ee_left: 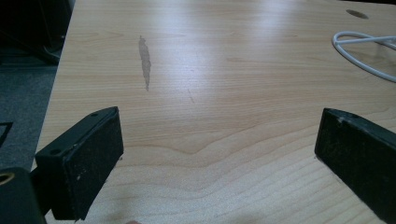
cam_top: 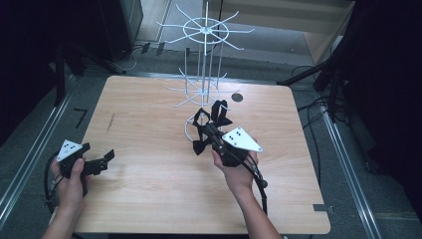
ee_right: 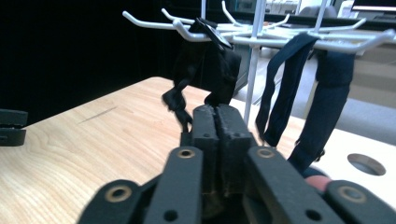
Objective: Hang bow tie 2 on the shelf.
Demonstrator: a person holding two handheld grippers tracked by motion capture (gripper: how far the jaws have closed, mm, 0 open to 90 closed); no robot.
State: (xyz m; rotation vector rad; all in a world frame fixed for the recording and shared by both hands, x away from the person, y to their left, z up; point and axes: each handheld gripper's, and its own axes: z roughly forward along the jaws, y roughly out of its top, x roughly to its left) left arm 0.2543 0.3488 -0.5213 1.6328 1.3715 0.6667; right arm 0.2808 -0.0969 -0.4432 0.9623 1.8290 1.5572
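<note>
A white wire rack (cam_top: pixel 204 31) with hooked arms stands at the far middle of the wooden table (cam_top: pixel 149 189). From one low hook (ee_right: pixel 187 28) hangs a black fabric piece with a strap (ee_right: pixel 208 65). My right gripper (ee_right: pixel 215 116) reaches up to it from below, and its jaws are pressed together with the black strap pinched at their tips. The high view puts this gripper (cam_top: pixel 206 130) at the rack's foot, among black fabric (cam_top: pixel 201 146). At the table's near left my left gripper (cam_top: pixel 103 162) hovers low with its jaws wide apart and nothing between them (ee_left: pixel 219 154).
Two dark blue straps (ee_right: pixel 289 79) hang from neighbouring hooks to the right of the held piece. The rack's white base ring (ee_left: pixel 355 46) lies on the table. A round cable hole (cam_top: pixel 237 97) sits behind the rack. A dark smear (ee_left: pixel 145 60) marks the wood at left.
</note>
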